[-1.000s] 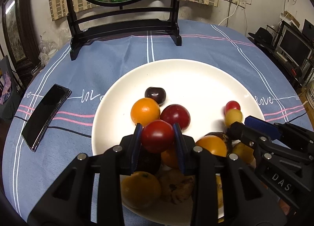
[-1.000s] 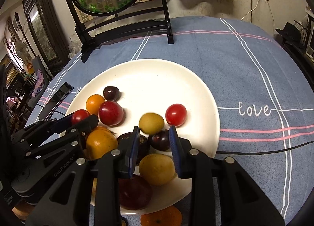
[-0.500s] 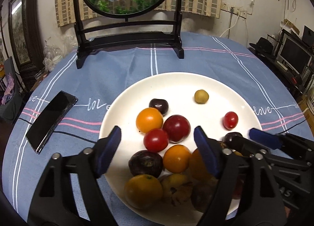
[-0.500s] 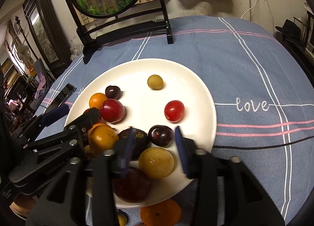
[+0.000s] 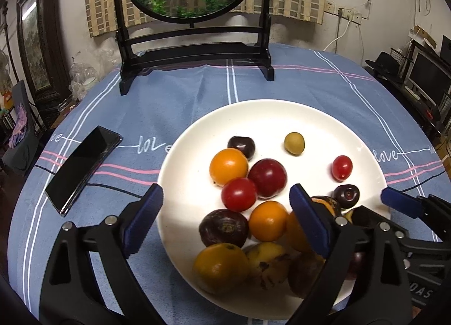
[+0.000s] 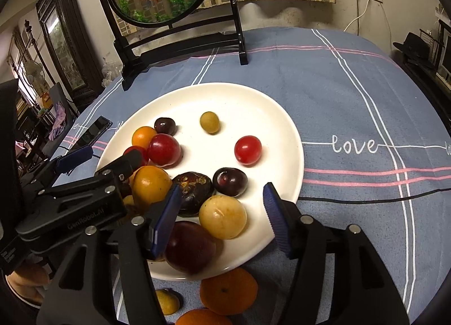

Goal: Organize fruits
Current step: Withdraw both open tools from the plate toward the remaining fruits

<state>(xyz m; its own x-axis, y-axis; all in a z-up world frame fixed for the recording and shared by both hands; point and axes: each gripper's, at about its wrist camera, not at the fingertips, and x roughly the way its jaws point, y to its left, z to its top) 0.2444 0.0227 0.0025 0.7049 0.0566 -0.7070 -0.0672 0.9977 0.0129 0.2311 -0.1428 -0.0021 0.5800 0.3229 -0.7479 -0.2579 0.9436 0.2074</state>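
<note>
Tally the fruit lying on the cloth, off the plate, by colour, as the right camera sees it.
Orange: 2
Yellow: 1
Total: 3 in view
</note>
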